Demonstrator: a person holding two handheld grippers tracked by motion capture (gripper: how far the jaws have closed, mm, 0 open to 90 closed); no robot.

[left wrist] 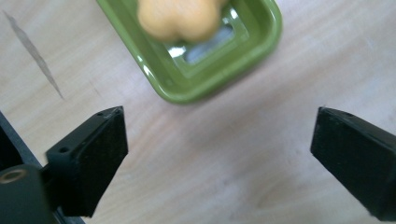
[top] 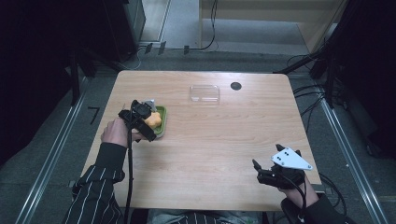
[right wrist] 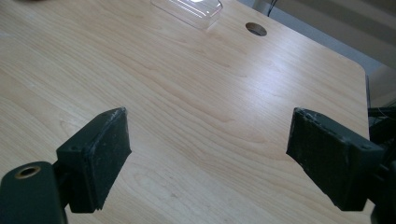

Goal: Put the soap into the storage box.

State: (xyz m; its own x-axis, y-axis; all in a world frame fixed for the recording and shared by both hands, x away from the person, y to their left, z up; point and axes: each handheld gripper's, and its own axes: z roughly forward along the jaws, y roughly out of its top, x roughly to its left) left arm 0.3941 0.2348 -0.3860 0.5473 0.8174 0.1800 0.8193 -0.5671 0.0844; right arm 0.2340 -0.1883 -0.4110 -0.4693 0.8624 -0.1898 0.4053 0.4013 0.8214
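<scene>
The person is holding the left gripper (left wrist: 219,158) over the near edge of the green tray (left wrist: 261,51), its jaws spread wide with nothing between them, only bare wood of the table (top: 210,140) showing under the gap. Judging by that, the hand is lining up on the orange lump (left wrist: 180,18) lying in the tray (some soft-looking, rounded thing, too blurred to name), and to do it well I'd say the jaws want to be straddling the lump itself, clear of the tray's raised rim, before closing. The right gripper (top: 268,170) is waiting well apart at the near right of the table, its jaws likewise spread and holding nothing. Farther back a clear plastic container (top: 204,93) is sitting near a small dark hole (top: 236,86) in the tabletop; it looks empty.
</scene>
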